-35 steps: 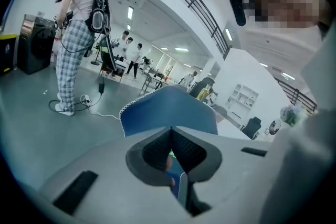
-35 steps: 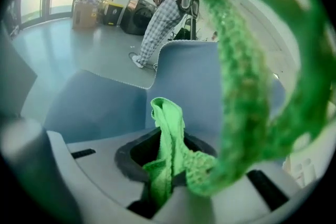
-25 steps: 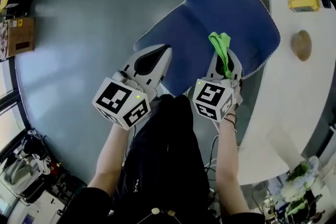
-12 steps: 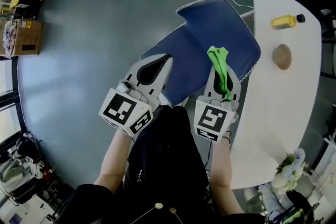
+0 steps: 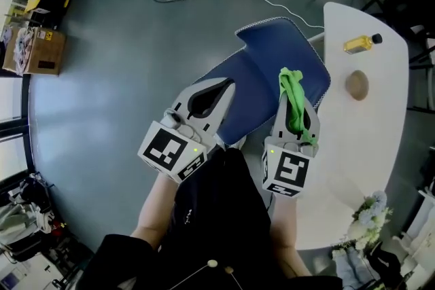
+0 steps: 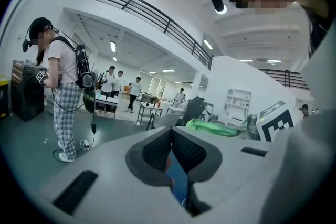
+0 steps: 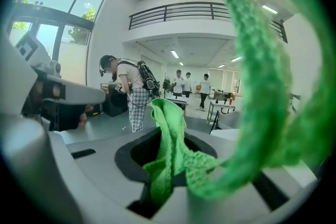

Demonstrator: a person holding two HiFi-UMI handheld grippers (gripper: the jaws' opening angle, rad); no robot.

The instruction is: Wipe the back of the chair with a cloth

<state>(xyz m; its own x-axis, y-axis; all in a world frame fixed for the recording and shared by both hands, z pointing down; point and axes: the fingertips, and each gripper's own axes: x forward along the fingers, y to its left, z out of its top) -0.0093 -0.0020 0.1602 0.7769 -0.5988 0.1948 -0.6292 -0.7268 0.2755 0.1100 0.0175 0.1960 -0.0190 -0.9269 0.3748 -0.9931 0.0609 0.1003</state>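
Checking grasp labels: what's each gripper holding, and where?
Right gripper: green cloth, pinched at a bunched fold, ends loose. Left gripper: shut, empty.

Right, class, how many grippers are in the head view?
2. The left gripper, jaws together, is by the chair's edge. The right gripper, shut on the cloth, is over the chair. None seems hidden.
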